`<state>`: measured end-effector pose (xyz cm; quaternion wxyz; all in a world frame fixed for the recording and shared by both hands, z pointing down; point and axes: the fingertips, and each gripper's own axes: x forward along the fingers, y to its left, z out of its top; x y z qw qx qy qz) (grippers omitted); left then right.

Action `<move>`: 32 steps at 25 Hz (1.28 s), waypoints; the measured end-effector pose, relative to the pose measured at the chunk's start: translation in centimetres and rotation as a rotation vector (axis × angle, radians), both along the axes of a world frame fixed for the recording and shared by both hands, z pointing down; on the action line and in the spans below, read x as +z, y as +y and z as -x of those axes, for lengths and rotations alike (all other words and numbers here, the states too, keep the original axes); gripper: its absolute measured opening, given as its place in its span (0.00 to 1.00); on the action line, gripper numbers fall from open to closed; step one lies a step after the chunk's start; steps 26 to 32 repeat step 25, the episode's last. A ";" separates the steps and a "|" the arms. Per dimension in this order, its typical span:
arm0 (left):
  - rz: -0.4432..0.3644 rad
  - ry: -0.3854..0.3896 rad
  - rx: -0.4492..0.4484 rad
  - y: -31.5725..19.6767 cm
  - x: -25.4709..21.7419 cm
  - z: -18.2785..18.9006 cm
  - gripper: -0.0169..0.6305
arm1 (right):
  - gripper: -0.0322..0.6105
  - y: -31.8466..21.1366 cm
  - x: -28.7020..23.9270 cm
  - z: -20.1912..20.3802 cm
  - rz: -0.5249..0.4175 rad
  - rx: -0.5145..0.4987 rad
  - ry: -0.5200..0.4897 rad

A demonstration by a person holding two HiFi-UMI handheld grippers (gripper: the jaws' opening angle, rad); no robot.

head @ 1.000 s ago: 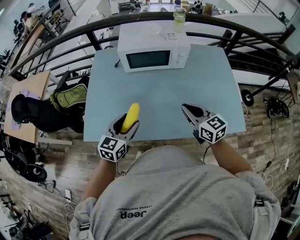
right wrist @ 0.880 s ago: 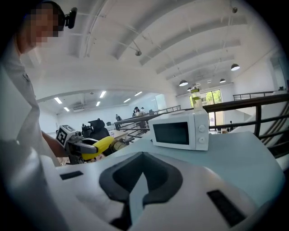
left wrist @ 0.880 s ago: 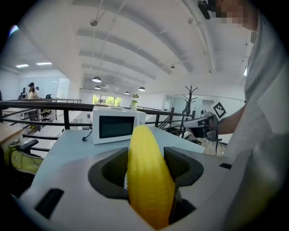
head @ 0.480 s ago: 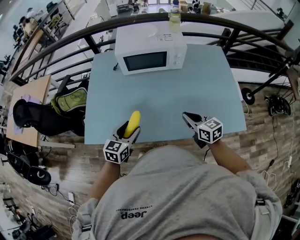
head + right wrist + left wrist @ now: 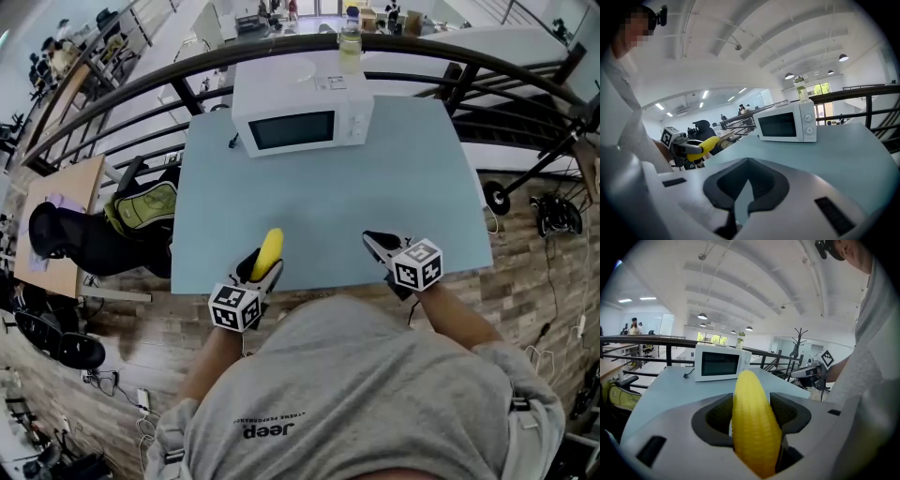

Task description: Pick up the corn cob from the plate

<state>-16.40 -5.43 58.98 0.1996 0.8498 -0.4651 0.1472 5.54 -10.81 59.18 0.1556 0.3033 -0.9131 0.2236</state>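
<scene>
Two ridged pads of the left gripper [image 5: 751, 414] clamp the yellow ribbed corn cob [image 5: 754, 437] at its thick middle, over the pale-blue table's [image 5: 375, 187] near edge; seemingly light, stiff, slightly slippery. Right gripper [image 5: 738, 197]: closed, empty
</scene>
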 end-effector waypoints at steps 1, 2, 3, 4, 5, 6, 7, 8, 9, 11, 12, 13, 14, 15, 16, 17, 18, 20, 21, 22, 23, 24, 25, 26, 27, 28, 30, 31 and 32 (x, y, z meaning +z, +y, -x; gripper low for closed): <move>0.000 -0.003 0.001 0.0 0.1 0.1 0.43 | 0.07 0.1 0.1 0.0 -0.001 -0.002 0.007; 0.001 -0.006 0.001 0.1 0.1 0.1 0.43 | 0.07 0.1 0.3 -0.1 0.000 -0.003 0.013; 0.002 -0.008 0.001 0.1 0.1 0.2 0.43 | 0.07 0.2 0.4 -0.1 0.001 -0.003 0.016; 0.002 -0.009 0.001 0.1 0.1 0.3 0.43 | 0.07 0.2 0.4 -0.1 0.002 -0.003 0.018; 0.001 -0.010 0.001 0.1 0.1 0.4 0.43 | 0.07 0.3 0.4 -0.1 0.003 -0.004 0.018; 0.001 -0.011 0.002 0.1 0.0 0.4 0.43 | 0.07 0.3 0.4 -0.1 0.003 -0.005 0.018; 0.000 -0.013 0.003 0.1 0.0 0.5 0.43 | 0.07 0.2 0.4 0.0 0.002 -0.007 0.019; -0.001 -0.015 0.005 0.1 0.0 0.4 0.43 | 0.07 0.2 0.3 0.0 0.000 -0.010 0.020; -0.002 -0.017 0.007 0.0 0.0 0.4 0.43 | 0.07 0.2 0.3 0.1 -0.001 -0.014 0.021; -0.003 -0.020 0.009 0.0 0.0 0.4 0.43 | 0.07 0.2 0.3 0.3 -0.005 -0.021 0.023; -0.004 -0.020 0.010 0.0 0.0 0.4 0.43 | 0.07 0.2 0.2 0.4 -0.008 -0.023 0.025; -0.004 -0.020 0.010 0.0 -0.1 0.4 0.43 | 0.07 0.2 0.2 0.4 -0.010 -0.026 0.028; -0.004 -0.021 0.009 0.0 -0.1 0.5 0.43 | 0.07 0.2 0.1 0.4 -0.011 -0.027 0.030; -0.004 -0.021 0.009 -0.1 -0.2 0.5 0.43 | 0.07 0.1 0.1 0.4 -0.012 -0.028 0.031; -0.003 -0.022 0.008 -0.1 -0.2 0.5 0.43 | 0.07 0.1 0.1 0.4 -0.013 -0.028 0.032; -0.004 -0.023 0.008 -0.2 -0.3 0.5 0.43 | 0.07 0.0 0.0 0.3 -0.013 -0.027 0.032; -0.005 -0.024 0.008 -0.2 -0.4 0.6 0.43 | 0.07 0.0 0.0 0.3 -0.014 -0.027 0.032; -0.007 -0.025 0.007 -0.2 -0.5 0.6 0.43 | 0.07 0.0 -0.1 0.4 -0.015 -0.027 0.033; -0.007 -0.025 0.006 -0.2 -0.5 0.6 0.43 | 0.07 0.0 -0.1 0.4 -0.016 -0.028 0.033; -0.007 -0.024 0.005 -0.2 -0.5 0.7 0.43 | 0.07 0.0 -0.1 0.4 -0.017 -0.030 0.033; -0.006 -0.024 0.004 -0.2 -0.4 0.7 0.43 | 0.07 0.0 -0.1 0.4 -0.019 -0.031 0.033; -0.006 -0.024 0.003 -0.2 -0.4 0.6 0.43 | 0.07 0.0 -0.1 0.4 -0.020 -0.032 0.033; -0.005 -0.024 0.002 -0.2 -0.4 0.6 0.43 | 0.07 0.0 -0.1 0.4 -0.021 -0.034 0.033; -0.005 -0.024 0.002 -0.2 -0.4 0.6 0.43 | 0.07 0.0 -0.1 0.4 -0.021 -0.034 0.033; -0.005 -0.024 0.002 -0.2 -0.4 0.6 0.43 | 0.07 0.0 -0.1 0.4 -0.021 -0.034 0.033; -0.005 -0.024 0.002 -0.2 -0.4 0.6 0.43 | 0.07 0.0 -0.1 0.4 -0.021 -0.034 0.033; -0.005 -0.024 0.002 -0.2 -0.4 0.6 0.43 | 0.07 0.0 -0.1 0.4 -0.021 -0.034 0.033; -0.005 -0.024 0.002 -0.2 -0.4 0.6 0.43 | 0.07 0.0 -0.1 0.4 -0.021 -0.034 0.033; -0.005 -0.024 0.002 -0.2 -0.4 0.6 0.43 | 0.07 0.0 -0.1 0.4 -0.021 -0.034 0.033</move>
